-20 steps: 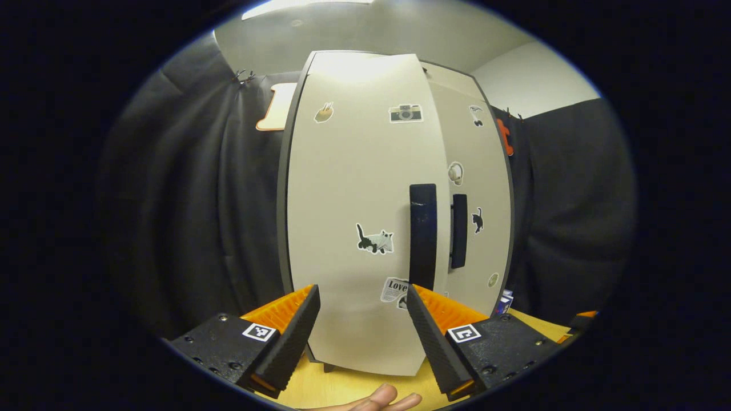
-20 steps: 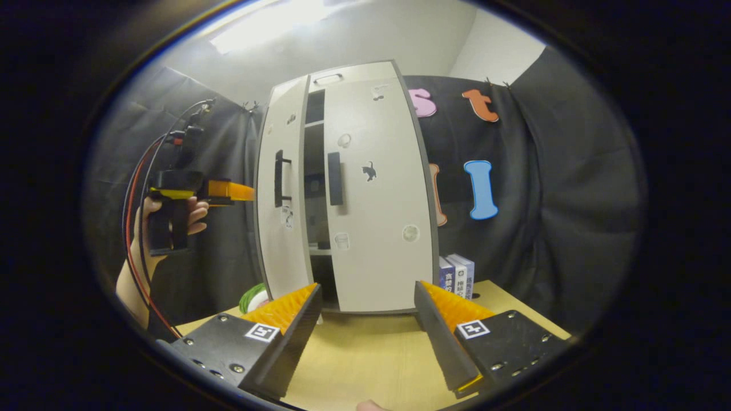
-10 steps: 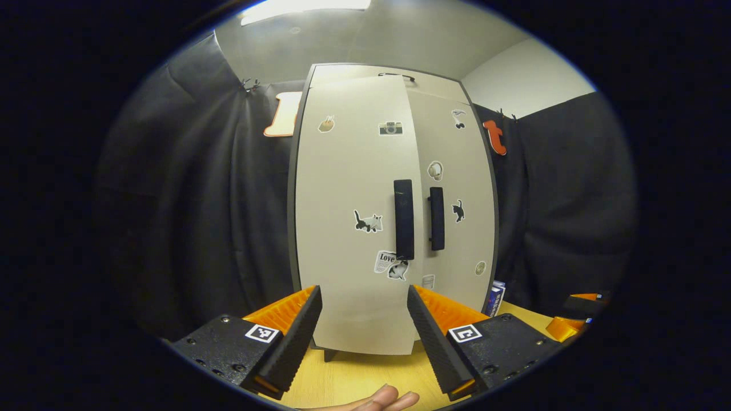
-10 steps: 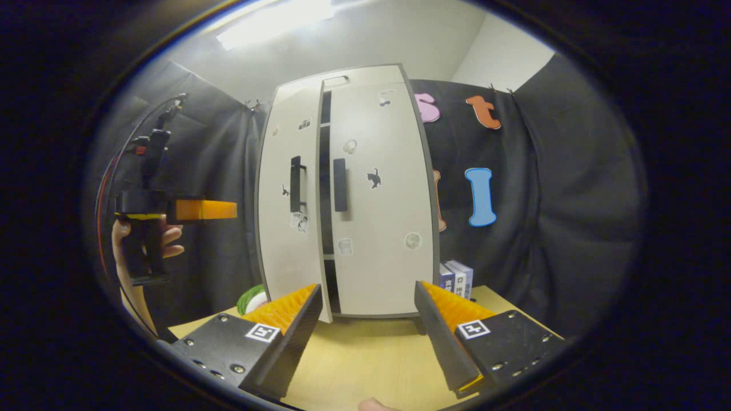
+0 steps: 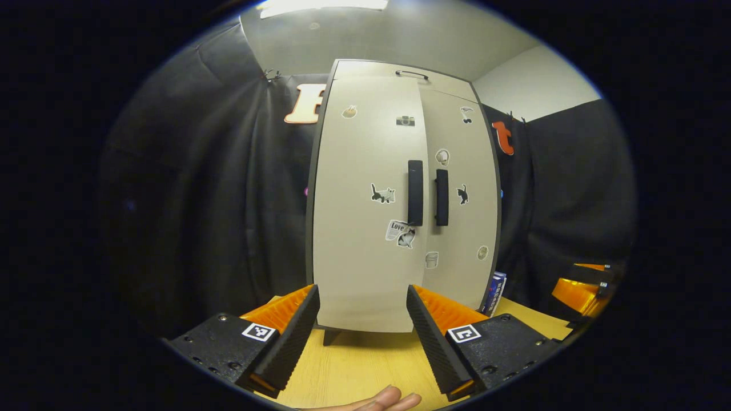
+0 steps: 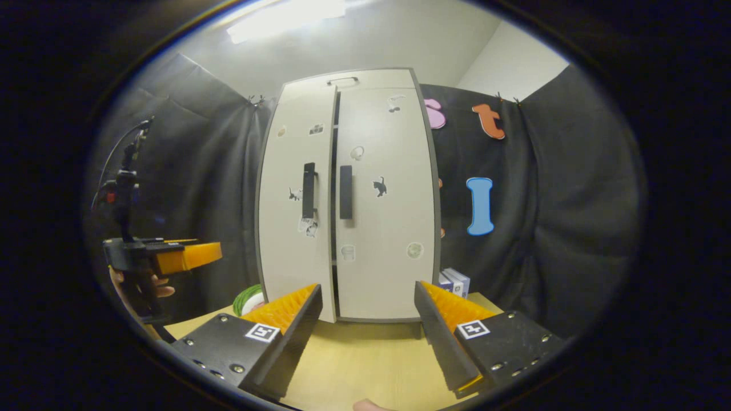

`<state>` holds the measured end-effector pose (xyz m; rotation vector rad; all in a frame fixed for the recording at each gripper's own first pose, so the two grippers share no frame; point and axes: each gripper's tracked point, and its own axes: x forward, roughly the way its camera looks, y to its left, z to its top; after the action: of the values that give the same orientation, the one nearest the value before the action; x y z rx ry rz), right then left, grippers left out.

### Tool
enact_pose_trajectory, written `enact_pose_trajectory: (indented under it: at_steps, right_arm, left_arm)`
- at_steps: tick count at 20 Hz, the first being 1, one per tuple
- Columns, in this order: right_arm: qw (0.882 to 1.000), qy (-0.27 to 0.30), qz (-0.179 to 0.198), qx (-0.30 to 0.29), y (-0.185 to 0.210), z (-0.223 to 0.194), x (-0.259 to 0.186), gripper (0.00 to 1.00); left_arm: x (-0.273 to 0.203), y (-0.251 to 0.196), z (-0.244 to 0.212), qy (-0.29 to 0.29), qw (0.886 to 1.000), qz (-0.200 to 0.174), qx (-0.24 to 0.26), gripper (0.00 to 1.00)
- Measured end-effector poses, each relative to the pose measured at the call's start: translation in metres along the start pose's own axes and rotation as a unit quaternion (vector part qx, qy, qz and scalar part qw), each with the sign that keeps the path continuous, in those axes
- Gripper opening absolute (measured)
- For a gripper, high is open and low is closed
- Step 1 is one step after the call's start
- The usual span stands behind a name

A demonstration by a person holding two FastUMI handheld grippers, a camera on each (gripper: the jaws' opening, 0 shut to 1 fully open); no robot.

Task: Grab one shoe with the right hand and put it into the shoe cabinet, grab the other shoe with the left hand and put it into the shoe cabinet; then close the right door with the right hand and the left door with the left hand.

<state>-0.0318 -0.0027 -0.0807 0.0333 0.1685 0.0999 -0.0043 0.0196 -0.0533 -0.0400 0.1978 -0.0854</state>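
Shoe cabinet (image 5: 371,228) stands upper centre, straight ahead of your left gripper (image 5: 361,319); its left door (image 6: 294,211) looks a sliver ajar. Both grippers are spread, empty; right gripper (image 6: 368,319) lower centre.

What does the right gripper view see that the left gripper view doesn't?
Right gripper view: a dark gap between the doors, a green thing beside the cabinet, and the left tool in a hand. Left gripper view: the right tool, at the edge. Both: the cabinet, its two handles, the books and the table.
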Motion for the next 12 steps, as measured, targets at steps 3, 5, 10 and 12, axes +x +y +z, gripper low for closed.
enact_pose_trajectory:
  at_steps: [3,5,10,12]
  right_arm:
    - [1.0,-0.007,-0.01,-0.003,0.0,0.005,-0.003,0.97]
    - [1.0,-0.013,-0.018,0.004,0.001,0.011,-0.007,0.97]
    - [0.999,-0.028,-0.021,0.027,0.007,0.026,-0.016,0.96]
    - [0.999,-0.027,-0.023,0.027,0.008,0.025,-0.021,0.97]
  left_arm:
    - [-0.015,-0.009,0.003,-0.019,1.0,-0.01,-0.005,0.94]
    - [-0.026,-0.017,0.005,-0.025,1.0,-0.016,-0.003,0.94]
    - [-0.046,-0.033,0.008,-0.035,0.999,-0.014,0.011,0.94]
    - [-0.052,-0.04,0.008,-0.04,0.999,-0.02,0.016,0.94]
